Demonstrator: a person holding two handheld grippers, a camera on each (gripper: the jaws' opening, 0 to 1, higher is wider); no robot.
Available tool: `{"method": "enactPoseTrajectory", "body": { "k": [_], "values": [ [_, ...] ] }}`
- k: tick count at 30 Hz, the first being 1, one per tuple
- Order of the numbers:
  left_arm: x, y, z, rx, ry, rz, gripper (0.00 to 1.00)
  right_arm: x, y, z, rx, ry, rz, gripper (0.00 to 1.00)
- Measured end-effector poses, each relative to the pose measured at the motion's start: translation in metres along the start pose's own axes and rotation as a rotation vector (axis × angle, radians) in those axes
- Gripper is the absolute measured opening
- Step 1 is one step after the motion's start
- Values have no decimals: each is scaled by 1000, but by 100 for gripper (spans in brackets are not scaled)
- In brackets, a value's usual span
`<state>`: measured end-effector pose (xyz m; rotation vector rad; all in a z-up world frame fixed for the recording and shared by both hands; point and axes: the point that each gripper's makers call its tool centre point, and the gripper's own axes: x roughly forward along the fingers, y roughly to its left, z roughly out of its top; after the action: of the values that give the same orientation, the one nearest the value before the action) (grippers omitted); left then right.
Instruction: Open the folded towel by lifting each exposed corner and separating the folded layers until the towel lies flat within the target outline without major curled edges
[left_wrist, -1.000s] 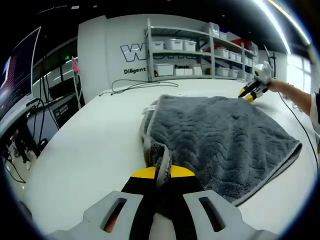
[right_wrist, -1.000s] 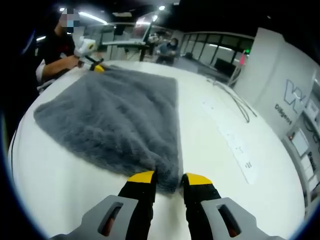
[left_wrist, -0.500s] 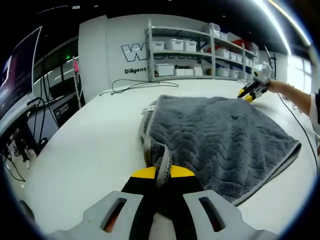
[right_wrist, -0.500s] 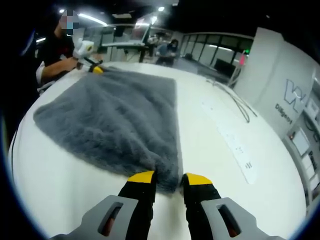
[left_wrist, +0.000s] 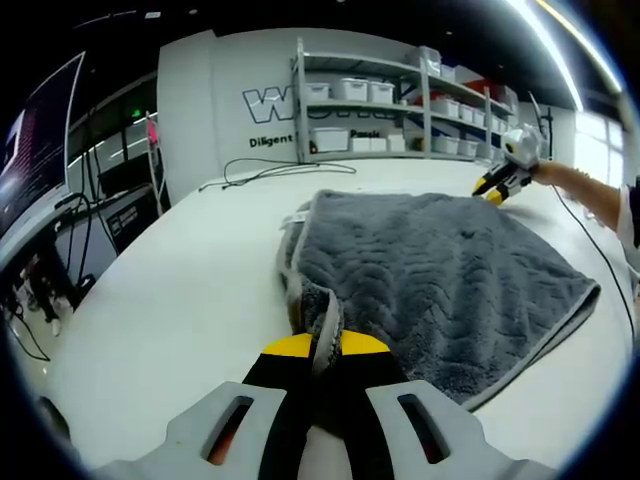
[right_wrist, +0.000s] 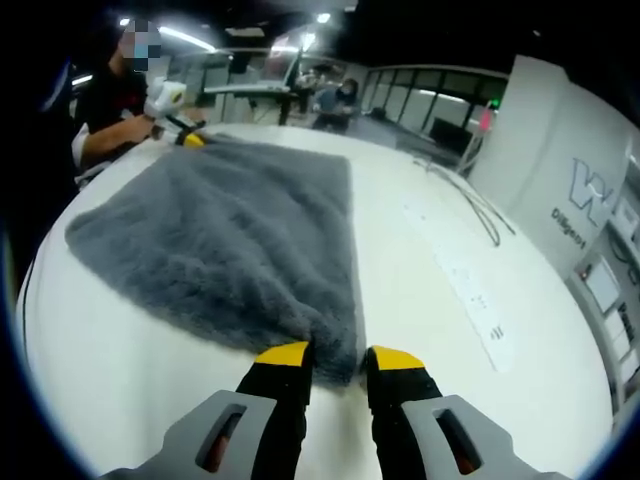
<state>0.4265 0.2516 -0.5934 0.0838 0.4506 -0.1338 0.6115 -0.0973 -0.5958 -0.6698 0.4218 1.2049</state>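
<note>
A grey plush towel (left_wrist: 440, 270) lies spread on the white table (left_wrist: 180, 290). My left gripper (left_wrist: 315, 345) is shut on its near corner, where the bound edge bunches between the jaws. At the far corner, my right gripper (left_wrist: 497, 188) comes in from the right, held by a hand. In the right gripper view the towel (right_wrist: 230, 240) shows its fluffy side. My right gripper (right_wrist: 337, 358) has the towel's near corner pinched between its yellow tips. My left gripper (right_wrist: 190, 137) sits at the opposite corner, upper left.
A black cable (left_wrist: 270, 172) loops over the table's far side, before shelves of white bins (left_wrist: 400, 100). A long white strip (right_wrist: 460, 280) and a cable (right_wrist: 470, 205) lie right of the towel. The person (right_wrist: 110, 100) stands at the table's edge.
The towel has been drawn slightly tauter between the two held corners; its free side edge has shifted in a little. Both grippers keep their hold.
</note>
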Motion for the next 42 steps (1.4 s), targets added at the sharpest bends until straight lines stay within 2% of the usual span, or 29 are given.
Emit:
{"method": "enactPoseTrajectory", "body": {
  "k": [42],
  "values": [
    [1, 4, -6, -17, -4, 1, 6, 4, -10, 1, -7, -19, 11, 19]
  ]
}}
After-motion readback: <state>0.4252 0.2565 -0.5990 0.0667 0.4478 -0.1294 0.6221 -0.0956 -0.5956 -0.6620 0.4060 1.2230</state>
